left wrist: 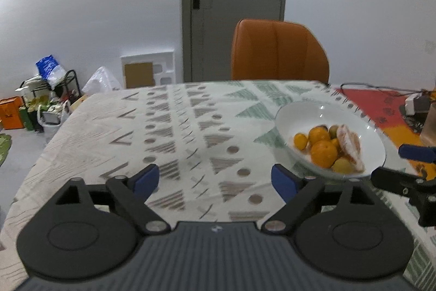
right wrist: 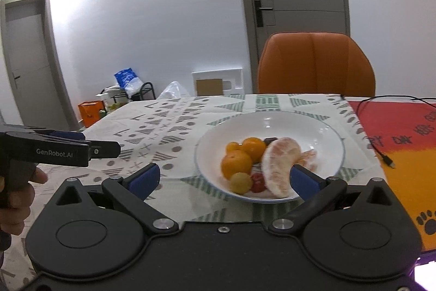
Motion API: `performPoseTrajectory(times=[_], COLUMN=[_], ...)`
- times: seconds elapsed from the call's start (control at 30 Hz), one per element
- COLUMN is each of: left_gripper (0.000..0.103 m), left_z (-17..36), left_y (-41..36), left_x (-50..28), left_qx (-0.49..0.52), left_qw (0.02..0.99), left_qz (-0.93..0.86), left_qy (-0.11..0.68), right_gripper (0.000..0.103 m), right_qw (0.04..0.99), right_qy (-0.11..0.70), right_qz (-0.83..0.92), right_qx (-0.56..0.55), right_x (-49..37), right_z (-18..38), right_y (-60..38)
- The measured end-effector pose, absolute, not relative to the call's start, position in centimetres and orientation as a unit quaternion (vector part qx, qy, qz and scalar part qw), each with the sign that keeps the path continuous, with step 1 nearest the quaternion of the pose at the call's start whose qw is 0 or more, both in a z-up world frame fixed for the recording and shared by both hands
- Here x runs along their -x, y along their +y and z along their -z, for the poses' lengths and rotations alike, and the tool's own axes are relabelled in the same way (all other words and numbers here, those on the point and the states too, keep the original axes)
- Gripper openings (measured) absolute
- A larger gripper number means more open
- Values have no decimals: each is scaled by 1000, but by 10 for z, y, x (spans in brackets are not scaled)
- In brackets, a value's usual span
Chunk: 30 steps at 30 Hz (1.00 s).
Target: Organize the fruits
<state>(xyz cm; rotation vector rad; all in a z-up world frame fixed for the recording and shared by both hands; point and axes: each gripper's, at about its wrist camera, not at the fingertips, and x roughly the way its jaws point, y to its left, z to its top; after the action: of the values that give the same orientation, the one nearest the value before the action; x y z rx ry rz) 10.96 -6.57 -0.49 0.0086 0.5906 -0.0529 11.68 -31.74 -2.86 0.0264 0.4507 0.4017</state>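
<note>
The fruit all sits in the white bowl [right wrist: 331, 154] on the counter [left wrist: 130, 127]: oranges [right wrist: 236, 165], a small yellow fruit [right wrist: 240, 182], a red one [right wrist: 258, 182] and pomelo segments [right wrist: 280, 165]. No fruit shows loose on the cloth, so the sorting looks close to done, and the step in hand reads as drawing both tools clear of the bowl.

To do that well, each gripper should come away high enough that no jaw tip catches the bowl's rim, since the glazed bowl would likely slide or tip on the cloth. The pomelo leans toward the near rim and could roll out if knocked.

The left gripper [left wrist: 215, 179] has its jaws spread wide with nothing between them, only bare cloth; the bowl lies at its 2 o'clock. The right gripper [right wrist: 226, 179] is likewise wide apart and empty, the bowl straight ahead at 12 o'clock, its right jaw overlapping the pomelo in view; whether it touches is unclear.
</note>
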Motion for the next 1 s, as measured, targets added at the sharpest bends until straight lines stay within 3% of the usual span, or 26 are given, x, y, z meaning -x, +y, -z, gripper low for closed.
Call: performPoseTrajectory(times=[1.0], left_gripper=[99], left_z=[-18], left_y=[-44], left_x=[-13], left_qx=[2], left_qw=[958], left_qz=[-20], left_qy=[285], right_gripper=[103], right_qw=[946], right_qy=[236], right_qz=[-214], right_qx=[-62], right_x=[-47], right_z=[13], right_y=[-316])
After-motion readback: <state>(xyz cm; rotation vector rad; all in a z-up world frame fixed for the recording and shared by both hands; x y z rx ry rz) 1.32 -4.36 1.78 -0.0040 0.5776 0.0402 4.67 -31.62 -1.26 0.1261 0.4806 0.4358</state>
